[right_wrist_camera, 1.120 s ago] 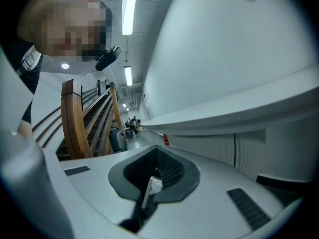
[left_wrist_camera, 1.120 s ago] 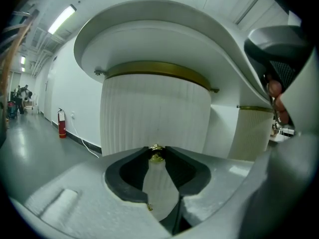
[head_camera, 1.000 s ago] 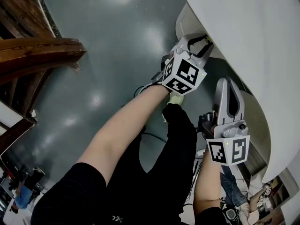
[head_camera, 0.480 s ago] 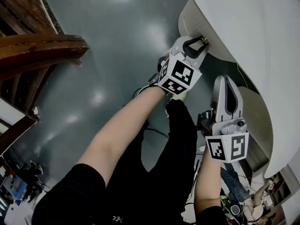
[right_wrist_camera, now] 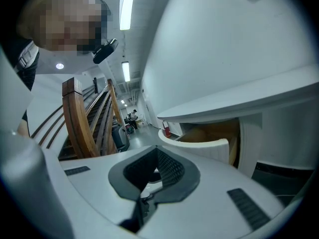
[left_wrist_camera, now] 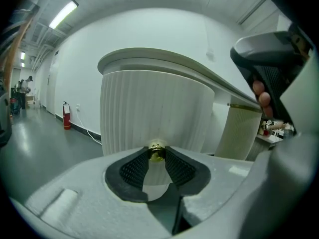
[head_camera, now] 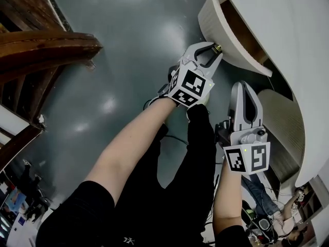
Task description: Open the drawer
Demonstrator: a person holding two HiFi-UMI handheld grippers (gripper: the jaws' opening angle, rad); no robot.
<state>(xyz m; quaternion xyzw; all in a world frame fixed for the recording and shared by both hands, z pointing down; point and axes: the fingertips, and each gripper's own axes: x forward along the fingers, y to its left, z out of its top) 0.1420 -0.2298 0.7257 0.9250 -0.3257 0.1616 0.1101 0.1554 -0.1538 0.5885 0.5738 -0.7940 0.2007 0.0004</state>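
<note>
A curved white drawer (head_camera: 212,20) stands pulled out from under the white rounded top (head_camera: 288,30), and its wooden inside (head_camera: 247,31) shows. My left gripper (head_camera: 215,48) is shut on the drawer's small brass knob (head_camera: 218,48). In the left gripper view the knob (left_wrist_camera: 157,150) sits pinched between the two black pads, in front of the ribbed drawer front (left_wrist_camera: 154,113). My right gripper (head_camera: 247,87) hangs lower and to the right, apart from the drawer, its jaws together on nothing. The right gripper view shows the drawer (right_wrist_camera: 204,147) standing out, past that gripper (right_wrist_camera: 156,153).
A dark wooden stair rail (head_camera: 46,50) runs along the left over the grey floor (head_camera: 128,40). A ribbed white lower cabinet part (head_camera: 280,122) lies right of my right gripper. A red fire extinguisher (left_wrist_camera: 66,121) stands by the far wall. Cables lie on the floor near my legs.
The drawer has slid out from under the white top, so its wooden inside now shows. My left gripper came back with the knob in it. The right gripper shifted a little.
</note>
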